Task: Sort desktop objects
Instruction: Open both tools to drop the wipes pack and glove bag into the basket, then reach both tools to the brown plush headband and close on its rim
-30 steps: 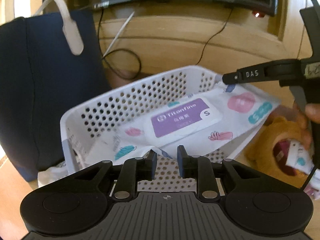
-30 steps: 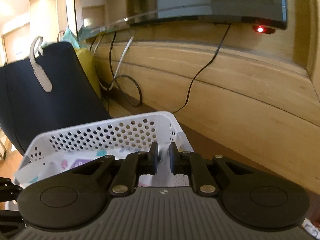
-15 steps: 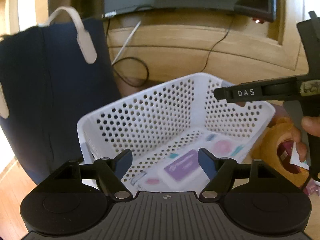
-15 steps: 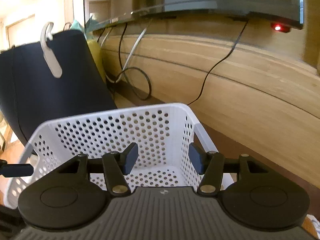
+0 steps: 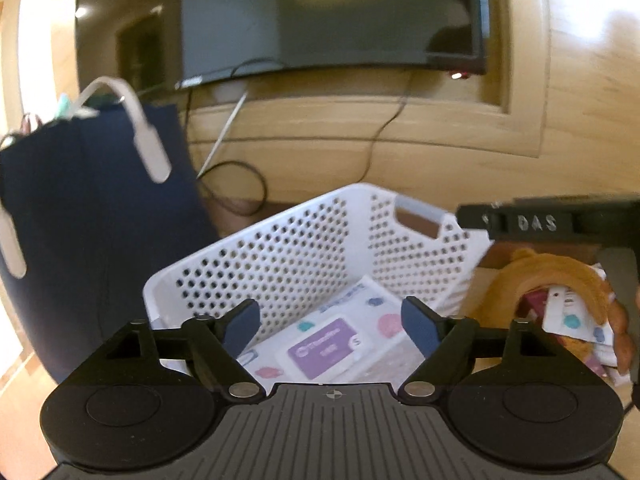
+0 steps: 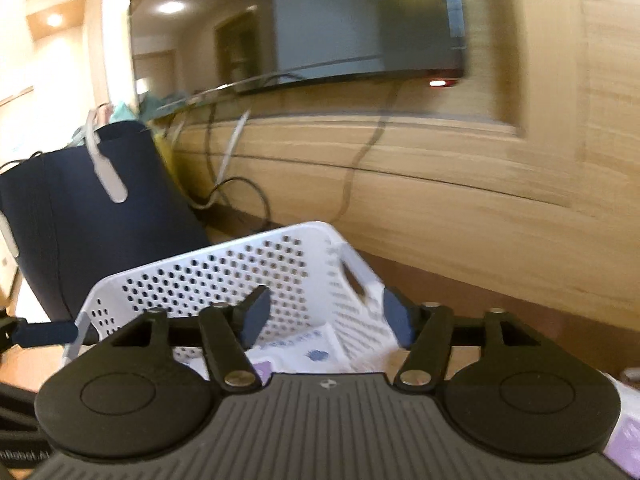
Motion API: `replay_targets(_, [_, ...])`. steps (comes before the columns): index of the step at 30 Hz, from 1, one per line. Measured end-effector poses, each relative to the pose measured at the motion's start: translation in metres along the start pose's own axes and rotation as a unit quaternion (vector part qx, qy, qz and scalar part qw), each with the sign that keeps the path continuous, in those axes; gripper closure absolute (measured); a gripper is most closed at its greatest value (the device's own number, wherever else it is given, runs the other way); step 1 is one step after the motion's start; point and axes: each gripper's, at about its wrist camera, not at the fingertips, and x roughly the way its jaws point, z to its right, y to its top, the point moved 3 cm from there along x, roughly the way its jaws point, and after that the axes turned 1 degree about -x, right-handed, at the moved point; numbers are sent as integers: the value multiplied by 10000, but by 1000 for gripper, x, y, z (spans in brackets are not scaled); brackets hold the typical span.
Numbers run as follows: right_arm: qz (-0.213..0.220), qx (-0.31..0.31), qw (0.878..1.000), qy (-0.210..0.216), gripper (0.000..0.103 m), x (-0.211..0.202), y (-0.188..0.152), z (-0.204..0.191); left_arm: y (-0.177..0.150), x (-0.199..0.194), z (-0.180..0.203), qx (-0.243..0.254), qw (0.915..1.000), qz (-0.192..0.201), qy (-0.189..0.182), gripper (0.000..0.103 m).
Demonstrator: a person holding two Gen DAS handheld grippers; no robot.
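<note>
A white pack of wipes with a purple label (image 5: 324, 348) lies flat on the floor of the white perforated basket (image 5: 280, 224). My left gripper (image 5: 330, 322) hovers over the basket's near side, its jaws opening, with nothing between them. In the right wrist view, my right gripper (image 6: 326, 318) hangs above the basket (image 6: 224, 248), also opening and empty, and a corner of the pack (image 6: 312, 348) shows below it. One finger (image 5: 536, 222) of the right gripper reaches in from the right.
A navy tote bag (image 5: 92, 220) with pale handles stands close to the basket's left. A brown plush toy (image 5: 560, 276) holding small packets lies to the right. Behind are a wooden wall, cables and a dark screen (image 5: 280, 20). A purple packet (image 6: 628, 440) lies at the lower right.
Both grippers were shut on the wipes pack above the basket. They opened, the pack dropped flat into the basket, and both grippers drew back from it.
</note>
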Motion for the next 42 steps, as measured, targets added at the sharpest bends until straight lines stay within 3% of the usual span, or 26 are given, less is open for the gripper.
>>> replay_targets(8, [114, 482, 9957, -778, 27, -70, -51, 30, -16, -12, 51, 394, 9976, 63, -564, 10])
replay_targets(12, [-43, 717, 9906, -1166, 26, -94, -86, 45, -32, -14, 78, 594, 9944, 0, -879, 6])
replay_targets(15, [-155, 878, 9852, -1461, 19, -110, -111, 55, -45, -13, 96, 696, 9924, -71, -1012, 3])
replay_targets(22, [-366, 949, 9746, -1996, 18, -131, -148, 75, -63, 4, 127, 840, 9886, -386, -1187, 2])
replay_targets(29, [-297, 764, 9676, -2389, 18, -130, -138, 103, -59, 39, 150, 644, 9879, -687, -1236, 2])
replay_targets(34, [-266, 667, 9659, -2488, 18, -109, -124, 121, -57, 62, 158, 664, 9889, -709, -1126, 2])
replay_targets(42, [-528, 239, 9718, -2287, 18, -53, -112, 130, -62, 100, 158, 559, 9869, -1060, -1082, 2])
